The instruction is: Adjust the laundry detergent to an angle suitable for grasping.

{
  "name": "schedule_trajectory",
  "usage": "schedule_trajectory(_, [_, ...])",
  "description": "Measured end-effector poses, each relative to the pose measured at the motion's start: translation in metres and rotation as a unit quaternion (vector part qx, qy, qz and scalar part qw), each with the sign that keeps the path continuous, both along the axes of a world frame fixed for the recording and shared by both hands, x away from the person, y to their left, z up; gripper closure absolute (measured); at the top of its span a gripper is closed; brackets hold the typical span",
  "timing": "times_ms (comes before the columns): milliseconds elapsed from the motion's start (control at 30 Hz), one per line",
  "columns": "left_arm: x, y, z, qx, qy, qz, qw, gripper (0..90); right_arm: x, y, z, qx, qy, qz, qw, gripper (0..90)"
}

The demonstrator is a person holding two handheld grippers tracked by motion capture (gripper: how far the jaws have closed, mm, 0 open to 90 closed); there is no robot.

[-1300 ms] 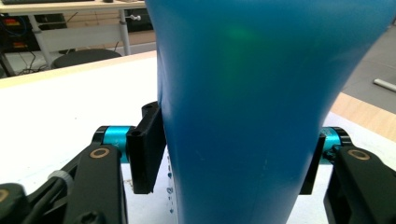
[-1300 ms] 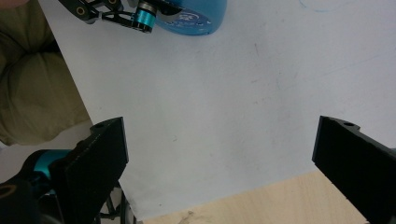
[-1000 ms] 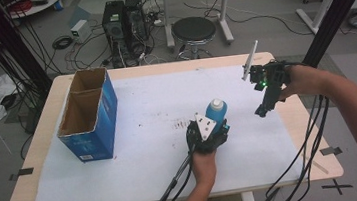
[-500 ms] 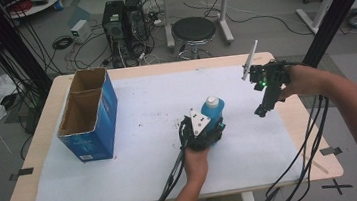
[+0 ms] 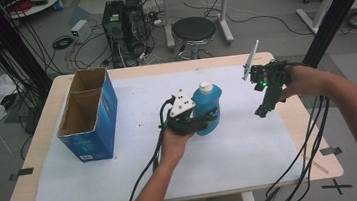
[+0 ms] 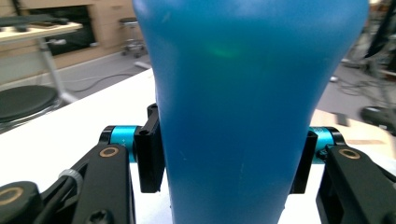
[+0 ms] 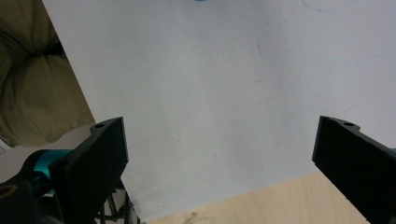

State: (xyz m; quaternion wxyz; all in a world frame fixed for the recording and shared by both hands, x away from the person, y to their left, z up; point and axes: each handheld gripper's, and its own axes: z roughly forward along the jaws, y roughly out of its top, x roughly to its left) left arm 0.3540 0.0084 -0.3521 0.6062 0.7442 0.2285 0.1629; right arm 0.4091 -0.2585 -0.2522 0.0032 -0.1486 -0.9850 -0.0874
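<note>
Lifted in left tongs (image 5: pixel 204 120), blue bottle (image 5: pixel 208 108) nears empty box (image 5: pixel 87 115).

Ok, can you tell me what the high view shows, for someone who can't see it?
The left gripper is shut on a blue bottle with a white cap, mid-table. The right gripper hangs open and empty over the table at the right; an open blue cardboard box stands left.

Bottle (image 5: pixel 208 108) blue, cap (image 5: pixel 206 86) white; box (image 5: pixel 89 116) blue; table cover (image 5: pixel 251 143) white.
</note>
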Motion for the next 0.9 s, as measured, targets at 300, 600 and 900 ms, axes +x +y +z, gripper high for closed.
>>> schedule_trajectory(300, [0.01,0.014,0.002,0.048,-0.01,-0.065,0.9967,44.5,0.0,0.004,0.0,0.003,0.0,0.003,1.0,2.4])
schedule_trajectory(600, [0.017,0.019,-0.005,0.059,-0.003,-0.129,0.9899,44.6,0.0,0.006,-0.001,-0.001,0.002,0.002,1.0,2.5])
schedule_trajectory(900, [0.024,0.023,-0.014,0.064,-0.004,-0.181,0.9813,44.8,0.0,0.008,-0.005,-0.002,0.007,0.0,1.0,2.4])
